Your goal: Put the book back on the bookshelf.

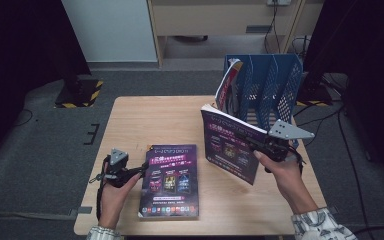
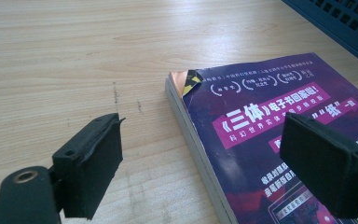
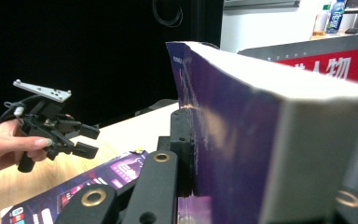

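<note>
Right tongs point(image 1: 260, 145) clamped on upright purple book point(image 1: 230, 147) (beside blue rack point(image 1: 272, 82)); left tongs point(image 1: 142, 169) wide, straddling flat book's point(image 1: 170, 182) edge, untouched.

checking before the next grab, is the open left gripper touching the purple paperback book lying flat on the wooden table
Apart. In the left gripper view the left gripper is open, with its pads hovering astride the flat purple book's edge and wood showing beneath.

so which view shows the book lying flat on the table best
The high view: the flat book shows whole, cover up, beside the left gripper. The left gripper view gives a close look at its top corner and spine edge between open fingers. The right gripper view catches its lower cover.
</note>
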Demonstrator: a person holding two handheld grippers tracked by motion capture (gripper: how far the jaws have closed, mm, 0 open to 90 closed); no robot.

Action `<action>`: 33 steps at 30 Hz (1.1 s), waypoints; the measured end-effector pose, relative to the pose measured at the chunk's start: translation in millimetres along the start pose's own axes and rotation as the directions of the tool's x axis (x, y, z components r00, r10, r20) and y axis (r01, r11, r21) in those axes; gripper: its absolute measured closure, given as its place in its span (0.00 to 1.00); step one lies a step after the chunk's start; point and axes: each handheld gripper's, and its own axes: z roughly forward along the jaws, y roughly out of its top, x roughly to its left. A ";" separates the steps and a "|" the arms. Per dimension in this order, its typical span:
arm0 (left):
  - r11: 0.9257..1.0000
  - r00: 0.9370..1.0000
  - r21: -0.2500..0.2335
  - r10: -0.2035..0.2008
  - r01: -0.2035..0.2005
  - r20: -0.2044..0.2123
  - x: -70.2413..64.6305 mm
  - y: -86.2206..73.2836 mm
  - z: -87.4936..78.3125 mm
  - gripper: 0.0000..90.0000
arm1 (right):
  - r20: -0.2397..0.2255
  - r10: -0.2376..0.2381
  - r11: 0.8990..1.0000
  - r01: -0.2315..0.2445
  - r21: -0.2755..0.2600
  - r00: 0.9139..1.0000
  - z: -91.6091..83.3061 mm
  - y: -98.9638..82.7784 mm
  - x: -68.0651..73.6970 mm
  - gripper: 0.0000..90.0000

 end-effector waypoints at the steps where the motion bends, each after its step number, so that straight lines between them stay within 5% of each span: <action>1: 1.000 1.000 0.000 0.000 0.000 0.000 -0.1 0.0 0.1 0.14 | 0.000 0.000 1.000 0.000 -0.003 1.000 -1.8 0.1 0.0 0.92; 33: 1.000 1.000 0.001 0.003 -0.003 -0.003 0.0 -0.1 -0.1 0.14 | 0.046 -0.013 1.000 0.013 -0.002 0.999 -41.9 9.1 -4.7 0.92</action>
